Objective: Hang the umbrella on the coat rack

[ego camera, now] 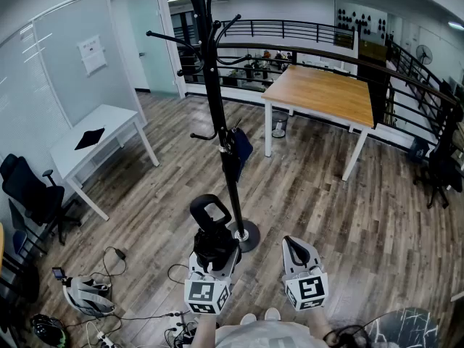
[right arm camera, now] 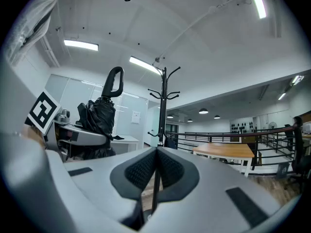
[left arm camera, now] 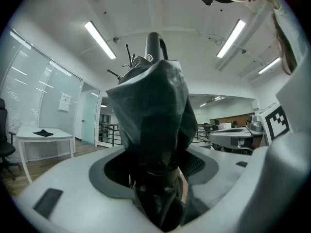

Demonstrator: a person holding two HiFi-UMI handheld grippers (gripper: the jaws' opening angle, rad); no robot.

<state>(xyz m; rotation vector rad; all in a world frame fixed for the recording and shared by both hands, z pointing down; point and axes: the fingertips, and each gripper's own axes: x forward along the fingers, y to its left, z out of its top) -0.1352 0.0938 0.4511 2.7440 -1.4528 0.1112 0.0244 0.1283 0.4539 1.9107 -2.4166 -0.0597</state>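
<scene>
Squarely ahead of the person stands the coat rack [ego camera: 216, 114], its base on the wood floor [ego camera: 326, 194] just beyond both grippers, its hooks set well above where the umbrella is now. Judged from here, the biggest risk is to the rack itself: a push against the thin pole while reaching for a hook could rock or tip it. Next comes the umbrella [ego camera: 212, 230]: it is a bulky roll of soft cloth, and it could slide or twist in the grip as it is raised and tilted. Smallest, the loop handle [ego camera: 210, 210] has a narrow opening, so it could miss a hook [ego camera: 167, 37] or catch only the tip and drop off once let go. The dark blue thing [ego camera: 241, 149] hanging on the pole's right side could also snag it. The umbrella stands upright, near and just left of the pole. Its lower body is wedged between the fingers of the left gripper [ego camera: 214, 256], which are spread wide and clamped on the cloth, with the loop well above them. The right gripper [ego camera: 292, 246], right of the base, has its fingers pressed together on nothing.
</scene>
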